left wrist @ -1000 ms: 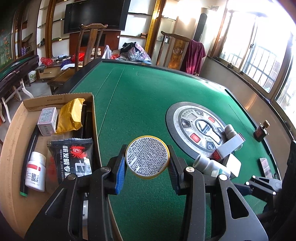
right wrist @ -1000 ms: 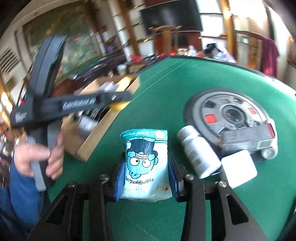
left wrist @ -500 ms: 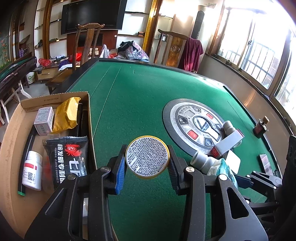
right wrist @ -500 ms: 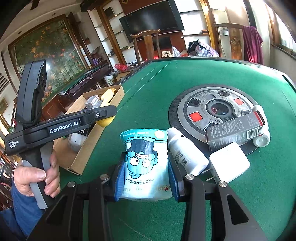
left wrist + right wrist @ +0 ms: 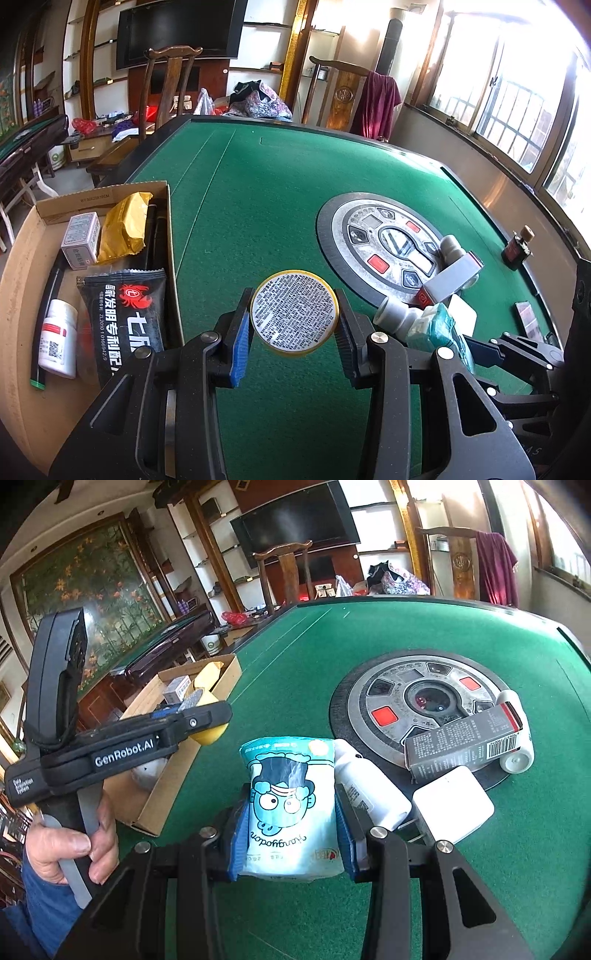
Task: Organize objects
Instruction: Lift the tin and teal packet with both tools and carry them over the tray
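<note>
The left gripper (image 5: 293,334) clamps a round yellow-rimmed tin (image 5: 294,313) edgewise between its blue pads above the green table (image 5: 258,206), just beside the cardboard box (image 5: 22,280), while the right gripper (image 5: 291,834) squeezes a blue cartoon packet (image 5: 291,805) upright between its pads.

Table surface (image 5: 280,206): green felt, matt, fine nap. Centre console (image 5: 384,247): brushed grey metal look, scuffed, with glossy red and dark plastic buttons. Cardboard box (image 5: 22,280): raw brown corrugated board, matt, rough cut edges. Black sachet (image 5: 125,317): glossy plastic film, crinkled. Gold packet (image 5: 123,229): shiny foil. White bottle (image 5: 57,343): smooth plastic, paper label. Round tin (image 5: 293,314): yellow rim, printed matt paper face. Tissue pack (image 5: 291,805): thin glossy plastic wrap. White adapter (image 5: 452,808): smooth satin plastic. Grey carton (image 5: 465,742): matt printed card.
</note>
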A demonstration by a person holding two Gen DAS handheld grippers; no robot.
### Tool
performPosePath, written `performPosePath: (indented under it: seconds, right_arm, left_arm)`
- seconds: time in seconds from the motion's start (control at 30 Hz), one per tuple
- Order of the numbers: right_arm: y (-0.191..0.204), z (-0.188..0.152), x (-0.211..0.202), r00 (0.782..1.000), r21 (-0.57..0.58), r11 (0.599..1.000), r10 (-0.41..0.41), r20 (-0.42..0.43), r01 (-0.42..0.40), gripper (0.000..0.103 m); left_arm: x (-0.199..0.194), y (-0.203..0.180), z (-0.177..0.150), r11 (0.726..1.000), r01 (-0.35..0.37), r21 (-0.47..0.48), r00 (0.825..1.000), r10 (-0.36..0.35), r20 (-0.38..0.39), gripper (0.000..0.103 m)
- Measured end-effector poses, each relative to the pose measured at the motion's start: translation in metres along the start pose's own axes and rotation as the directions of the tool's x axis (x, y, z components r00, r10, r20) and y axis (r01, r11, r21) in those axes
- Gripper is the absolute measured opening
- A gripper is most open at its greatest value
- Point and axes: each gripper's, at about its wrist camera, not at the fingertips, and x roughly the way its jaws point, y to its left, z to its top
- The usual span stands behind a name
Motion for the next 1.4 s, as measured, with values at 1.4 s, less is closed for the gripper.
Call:
performPosePath:
  seconds: [1.4]
  right_arm:
    - [0.201,-0.006,0.098,0.975,-0.235,0.955,0.144,-0.169,-0.182,0.041]
  left_arm:
    - [-0.101,0.162,-0.084,0.958,-0.159,-0.239,0.987,0.163,-0.006,0.04]
